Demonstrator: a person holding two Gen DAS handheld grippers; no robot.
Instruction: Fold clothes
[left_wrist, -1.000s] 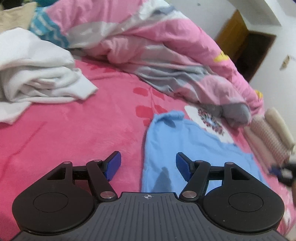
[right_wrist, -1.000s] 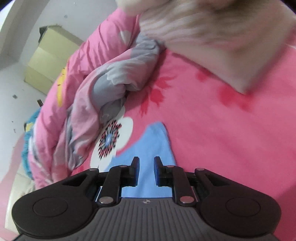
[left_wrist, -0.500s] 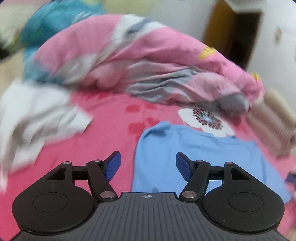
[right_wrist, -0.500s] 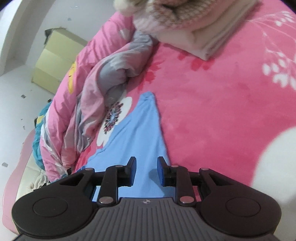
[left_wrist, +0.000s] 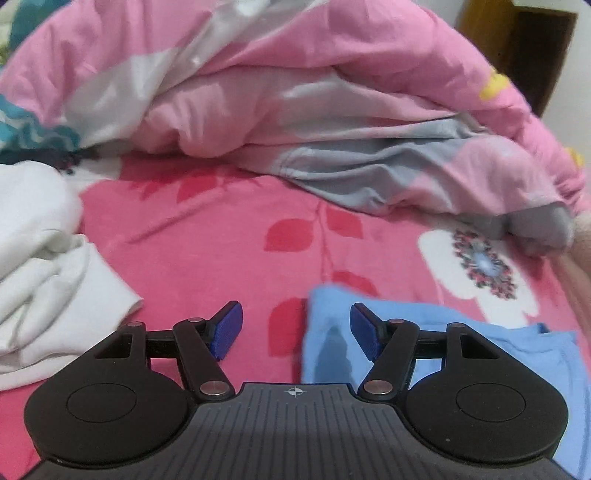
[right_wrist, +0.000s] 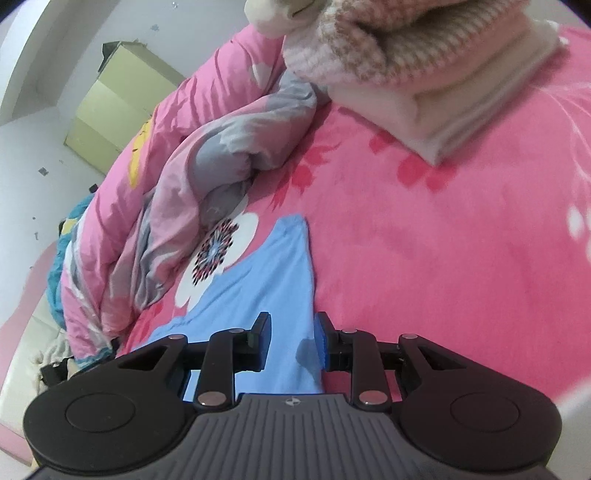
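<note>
blue garment (left_wrist: 436, 332) lay flat on pink bed (left_wrist: 229, 240); left gripper (left_wrist: 295, 332) spread wide above its corner; right gripper (right_wrist: 291, 343) parted over its edge, holding nothing.

I see even, soft indoor light; small claw shadows on the shirt (left_wrist: 424, 332); mild blur; fisheye bending at edges.

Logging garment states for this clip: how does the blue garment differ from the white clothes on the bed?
The blue garment lies spread flat and smooth; the white clothes sit bunched in thick, rumpled layers. The blue garment lies under the open left gripper, with its edge between the fingers; the white clothes lie off to the side, untouched. Both rest on the pink floral bedspread.
</note>
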